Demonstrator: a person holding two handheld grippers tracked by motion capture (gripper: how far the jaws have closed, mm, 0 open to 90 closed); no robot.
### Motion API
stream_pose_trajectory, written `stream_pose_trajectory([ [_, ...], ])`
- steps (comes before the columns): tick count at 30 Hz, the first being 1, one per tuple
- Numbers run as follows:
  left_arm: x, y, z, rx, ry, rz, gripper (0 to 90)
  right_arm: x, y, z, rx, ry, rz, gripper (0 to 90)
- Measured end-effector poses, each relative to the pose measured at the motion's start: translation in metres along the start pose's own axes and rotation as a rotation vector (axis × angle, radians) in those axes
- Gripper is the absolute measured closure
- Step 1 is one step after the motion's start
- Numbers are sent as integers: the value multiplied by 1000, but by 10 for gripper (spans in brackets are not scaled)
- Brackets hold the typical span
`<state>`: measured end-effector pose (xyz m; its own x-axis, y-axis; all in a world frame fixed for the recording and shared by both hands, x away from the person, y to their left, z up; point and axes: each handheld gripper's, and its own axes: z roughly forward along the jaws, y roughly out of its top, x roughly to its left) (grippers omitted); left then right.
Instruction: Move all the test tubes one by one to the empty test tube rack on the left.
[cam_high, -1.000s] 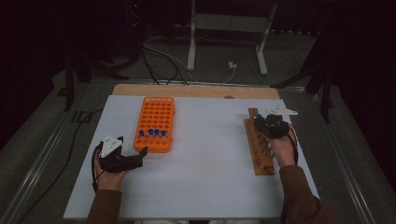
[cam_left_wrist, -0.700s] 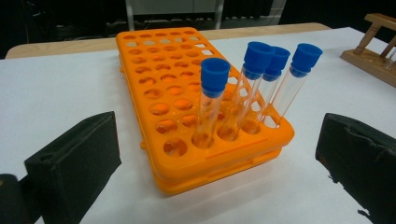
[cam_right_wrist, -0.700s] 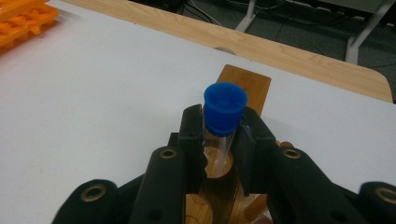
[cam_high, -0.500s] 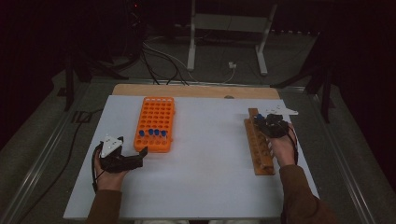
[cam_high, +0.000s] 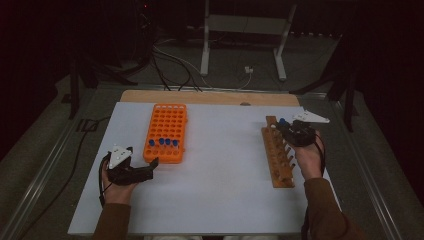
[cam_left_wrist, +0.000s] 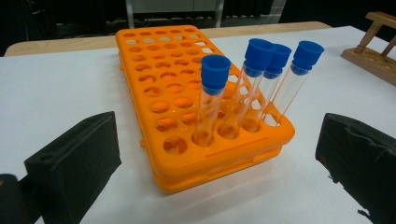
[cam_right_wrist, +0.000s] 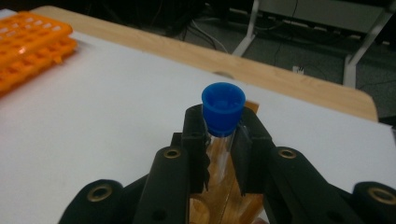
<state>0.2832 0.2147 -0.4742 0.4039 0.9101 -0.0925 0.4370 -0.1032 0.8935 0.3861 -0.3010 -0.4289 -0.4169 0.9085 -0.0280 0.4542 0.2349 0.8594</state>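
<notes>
gripping 1 blue-capped test tube (cam_right_wrist: 222, 122) just under its cap, the right gripper (cam_right_wrist: 219, 140) has both jaws pressed against the glass, above the far end of the wooden rack (cam_high: 278, 159) at the right side of the white table (cam_high: 220, 200). the left gripper (cam_high: 142, 167) rests on the table just beside the near end of the orange rack (cam_left_wrist: 187, 93), its 2 jaws spread wide with nothing between them. 4 blue-capped tubes (cam_left_wrist: 212, 100) stand upright in the orange rack's nearest rows. the 2 racks lie well apart.
</notes>
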Motion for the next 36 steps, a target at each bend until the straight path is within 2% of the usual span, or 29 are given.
stream_pose_trajectory([
  [7, 0, 0, 0, -1, 2, 0, 7, -1, 12, -14, -41, 7, -3, 772],
  [12, 0, 0, 0, -1, 5, -1, 7, -1, 17, -20, -69, 31, 16, 773],
  [18, 0, 0, 0, 2, 7, 1, 6, 3, 21, -25, -83, 59, 7, 773],
  [29, 0, 0, 0, 0, 10, -2, 7, 20, 25, -24, -83, 106, -23, 772],
  [36, 1, 0, -1, -2, 14, -5, 7, 37, 27, -21, -79, 142, -52, 771],
])
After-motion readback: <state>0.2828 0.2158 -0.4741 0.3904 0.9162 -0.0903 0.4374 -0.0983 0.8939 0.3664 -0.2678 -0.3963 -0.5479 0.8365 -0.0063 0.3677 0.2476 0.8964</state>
